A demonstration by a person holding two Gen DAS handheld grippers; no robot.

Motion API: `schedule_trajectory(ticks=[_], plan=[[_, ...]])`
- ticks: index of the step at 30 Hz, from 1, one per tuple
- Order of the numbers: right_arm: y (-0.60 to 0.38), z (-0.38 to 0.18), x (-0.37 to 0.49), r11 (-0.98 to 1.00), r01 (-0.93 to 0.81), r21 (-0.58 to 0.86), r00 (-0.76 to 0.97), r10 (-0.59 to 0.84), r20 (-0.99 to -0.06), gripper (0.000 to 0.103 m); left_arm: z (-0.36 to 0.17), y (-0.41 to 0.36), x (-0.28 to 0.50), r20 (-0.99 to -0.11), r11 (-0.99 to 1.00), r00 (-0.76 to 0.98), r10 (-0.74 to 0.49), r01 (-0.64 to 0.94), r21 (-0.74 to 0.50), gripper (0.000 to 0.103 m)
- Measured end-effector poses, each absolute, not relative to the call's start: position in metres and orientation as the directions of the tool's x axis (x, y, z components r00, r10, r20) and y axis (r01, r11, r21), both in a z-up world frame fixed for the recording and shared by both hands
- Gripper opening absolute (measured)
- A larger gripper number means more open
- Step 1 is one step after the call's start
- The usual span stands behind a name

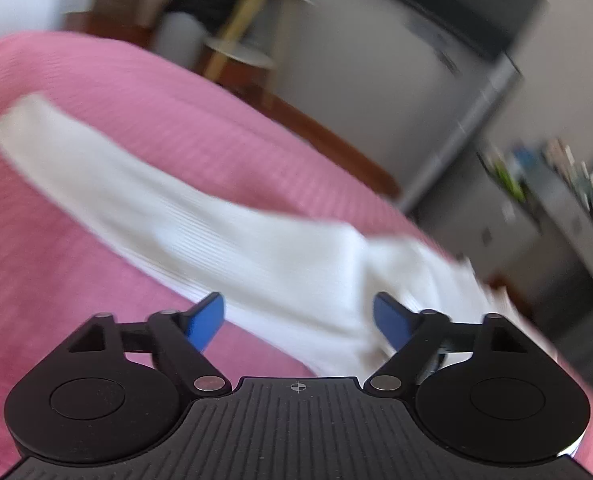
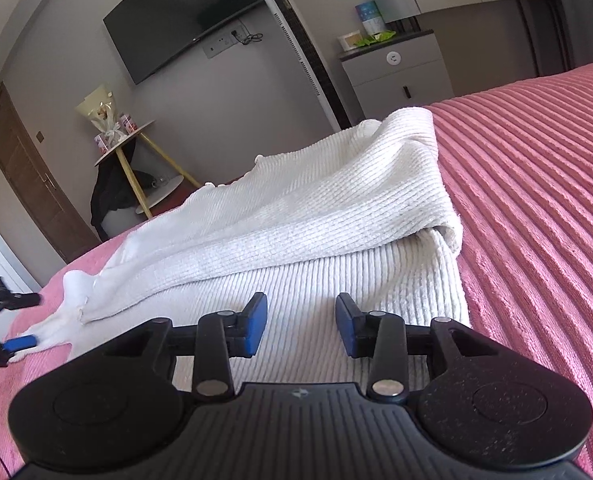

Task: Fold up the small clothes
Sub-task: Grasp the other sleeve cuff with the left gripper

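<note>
Left hand-held gripper [image 1: 298, 320] spread wide, empty, white knit garment [image 1: 216, 236] blurred just ahead on pink bed [image 1: 76, 300]; right hand-held gripper [image 2: 301, 325] parted, gripping nothing, above garment's ribbed near edge, folded layer sharp beyond, television [image 2: 184, 12] behind

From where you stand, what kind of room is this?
Most likely a bedroom. A white knitted garment lies on a bed with a pink ribbed bedspread, a television hangs on the wall, and a grey dresser stands beyond.
</note>
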State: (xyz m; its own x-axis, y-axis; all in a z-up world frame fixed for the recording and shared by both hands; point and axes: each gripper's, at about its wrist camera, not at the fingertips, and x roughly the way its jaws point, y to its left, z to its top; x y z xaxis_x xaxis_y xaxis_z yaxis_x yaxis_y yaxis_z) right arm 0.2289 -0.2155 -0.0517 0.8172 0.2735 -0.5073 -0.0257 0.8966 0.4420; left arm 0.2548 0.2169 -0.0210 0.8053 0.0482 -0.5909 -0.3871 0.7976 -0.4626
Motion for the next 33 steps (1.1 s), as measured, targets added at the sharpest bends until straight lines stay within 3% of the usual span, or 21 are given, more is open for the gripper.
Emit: schedule_trajectory(ticks=[3, 7, 13, 16, 19, 21, 23, 26, 29, 33], plan=[[-0.215, -0.053, 0.229, 0.897, -0.029, 0.441, 0.818, 0.275, -0.505, 0.038, -0.026, 0.266, 0.242, -0.594, 0.72, 0.793, 0.137, -0.491, -0.49, 0.089], [-0.213, -0.055, 0.231, 0.904, -0.04, 0.425, 0.82, 0.273, -0.504, 0.04, -0.043, 0.332, 0.229, -0.573, 0.534, 0.8, 0.177, -0.567, -0.627, 0.087], [-0.213, -0.057, 0.233, 0.901, -0.042, 0.432, 0.822, 0.277, -0.498, 0.041, -0.072, 0.391, 0.23, -0.548, 0.354, 0.809, 0.214, -0.587, -0.728, 0.072], [-0.214, -0.059, 0.235, 0.899, -0.041, 0.436, 0.824, 0.277, -0.494, 0.041, -0.08, 0.409, 0.235, -0.531, 0.307, 0.819, 0.216, -0.573, -0.76, 0.06], [-0.212, -0.06, 0.235, 0.903, -0.044, 0.427, 0.826, 0.273, -0.493, 0.042, -0.088, 0.425, 0.237, -0.52, 0.235, 0.823, 0.229, -0.565, -0.791, 0.04], [-0.212, -0.06, 0.236, 0.903, -0.046, 0.427, 0.827, 0.274, -0.491, 0.042, -0.089, 0.431, 0.237, -0.525, 0.197, 0.817, 0.24, -0.57, -0.797, 0.018], [-0.214, -0.061, 0.237, 0.899, -0.046, 0.436, 0.827, 0.279, -0.488, 0.042, -0.083, 0.432, 0.238, -0.522, 0.241, 0.816, 0.247, -0.574, -0.783, 0.008], [-0.216, -0.062, 0.238, 0.892, -0.045, 0.451, 0.828, 0.286, -0.483, 0.042, -0.057, 0.422, 0.242, -0.503, 0.386, 0.823, 0.263, -0.567, -0.727, 0.009], [-0.216, -0.062, 0.238, 0.891, -0.045, 0.452, 0.827, 0.287, -0.483, 0.042, -0.02, 0.392, 0.248, -0.43, 0.527, 0.872, 0.232, -0.485, -0.698, 0.008], [-0.219, -0.062, 0.238, 0.881, -0.044, 0.47, 0.828, 0.296, -0.476, 0.042, 0.04, 0.317, 0.262, -0.312, 0.723, 0.946, 0.093, -0.28, -0.632, 0.009]])
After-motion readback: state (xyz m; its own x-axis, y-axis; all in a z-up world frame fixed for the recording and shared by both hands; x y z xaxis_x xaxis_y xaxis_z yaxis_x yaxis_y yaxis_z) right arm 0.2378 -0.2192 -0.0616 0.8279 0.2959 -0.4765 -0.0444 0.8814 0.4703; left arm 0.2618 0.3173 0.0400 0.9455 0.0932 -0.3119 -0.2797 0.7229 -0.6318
